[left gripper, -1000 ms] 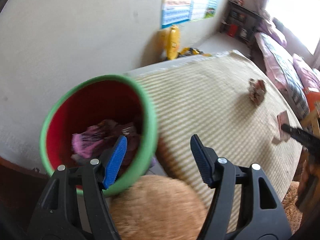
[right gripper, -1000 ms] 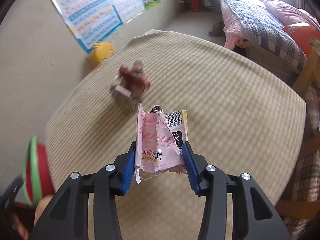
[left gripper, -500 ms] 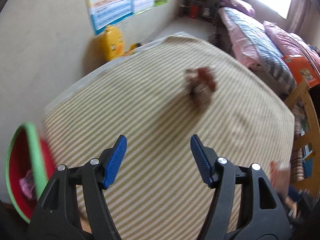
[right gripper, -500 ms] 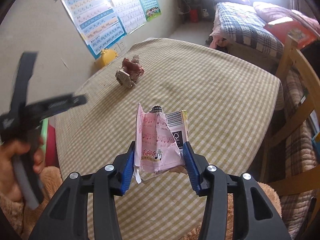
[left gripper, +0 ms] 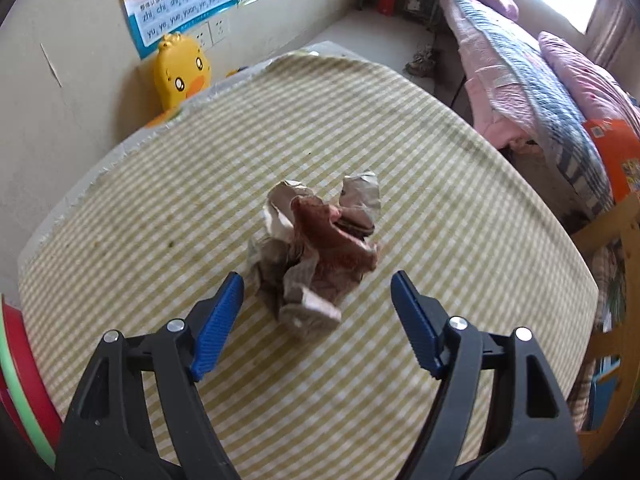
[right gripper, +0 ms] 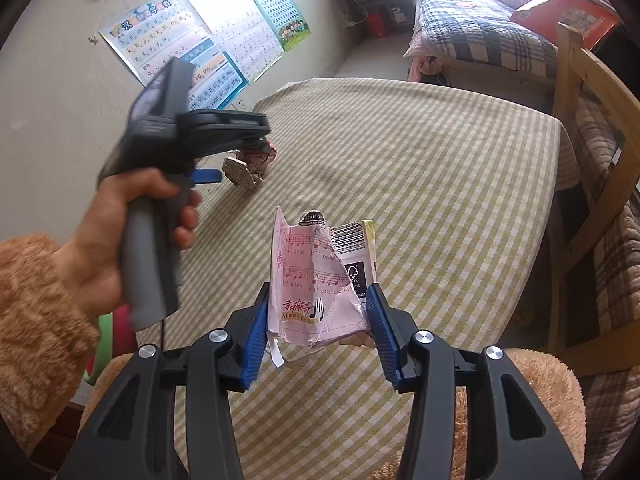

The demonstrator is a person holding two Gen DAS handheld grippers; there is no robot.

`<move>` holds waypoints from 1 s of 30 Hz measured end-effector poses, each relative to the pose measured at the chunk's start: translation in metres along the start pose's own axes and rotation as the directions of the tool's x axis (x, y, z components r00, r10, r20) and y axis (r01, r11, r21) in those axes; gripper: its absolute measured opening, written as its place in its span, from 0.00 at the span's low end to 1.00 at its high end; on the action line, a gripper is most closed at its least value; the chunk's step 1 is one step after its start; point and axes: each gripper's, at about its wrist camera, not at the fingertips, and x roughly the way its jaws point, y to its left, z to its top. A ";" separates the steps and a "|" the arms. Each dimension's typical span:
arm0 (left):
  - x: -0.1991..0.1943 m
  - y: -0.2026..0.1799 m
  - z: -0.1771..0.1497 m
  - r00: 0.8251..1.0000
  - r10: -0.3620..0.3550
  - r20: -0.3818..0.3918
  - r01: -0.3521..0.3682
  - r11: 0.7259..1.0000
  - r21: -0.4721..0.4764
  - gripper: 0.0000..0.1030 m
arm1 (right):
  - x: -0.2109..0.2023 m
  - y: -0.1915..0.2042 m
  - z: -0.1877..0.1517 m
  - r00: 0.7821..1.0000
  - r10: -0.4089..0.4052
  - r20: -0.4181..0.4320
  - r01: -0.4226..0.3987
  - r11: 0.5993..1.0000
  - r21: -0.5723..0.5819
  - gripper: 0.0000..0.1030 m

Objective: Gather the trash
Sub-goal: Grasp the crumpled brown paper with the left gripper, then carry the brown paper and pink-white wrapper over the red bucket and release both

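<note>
A crumpled brown and reddish paper wad (left gripper: 316, 248) lies on the checked tablecloth (left gripper: 440, 216). My left gripper (left gripper: 317, 292) hovers just short of the wad, its jaws opening, nothing pressed between the blue pads. The right wrist view shows that same wad (right gripper: 250, 164) half hidden behind the left gripper's black body (right gripper: 192, 128), held by a hand (right gripper: 120, 224). My right gripper (right gripper: 317, 304) is shut on a torn pink carton piece (right gripper: 316, 280) printed with music notes and a barcode. The red bin with a green rim (left gripper: 18, 384) shows at the left edge.
A yellow duck toy (left gripper: 182, 70) stands by the wall beyond the table. Posters (right gripper: 208, 52) hang on the wall. A bed with checked and pink bedding (left gripper: 532, 80) lies to the right. A wooden chair (right gripper: 592, 184) stands at the table's right side.
My left gripper swung away from the bin, across the table to the crumpled wad, and its jaws widened. The right gripper drifted a little, still holding the pink carton piece.
</note>
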 end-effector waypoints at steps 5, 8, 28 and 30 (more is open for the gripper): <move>0.002 -0.001 -0.004 1.000 0.024 0.003 -0.024 0.999 0.041 0.39 | -0.001 -0.002 0.000 1.000 0.011 -0.001 -0.011 1.000 0.012 0.44; -0.012 0.003 -0.014 0.999 0.023 0.024 -0.025 0.996 0.084 0.38 | 0.000 -0.003 0.000 1.000 0.012 -0.002 -0.012 1.000 0.015 0.44; -0.144 0.124 -0.121 0.991 0.028 0.127 -0.025 0.999 -0.027 0.38 | 0.007 0.031 -0.008 0.995 -0.097 -0.009 0.095 0.987 -0.129 0.45; -0.153 0.136 -0.127 0.989 0.044 0.138 -0.037 0.998 -0.054 0.38 | 0.007 0.035 -0.008 0.995 -0.103 -0.014 0.100 0.985 -0.140 0.45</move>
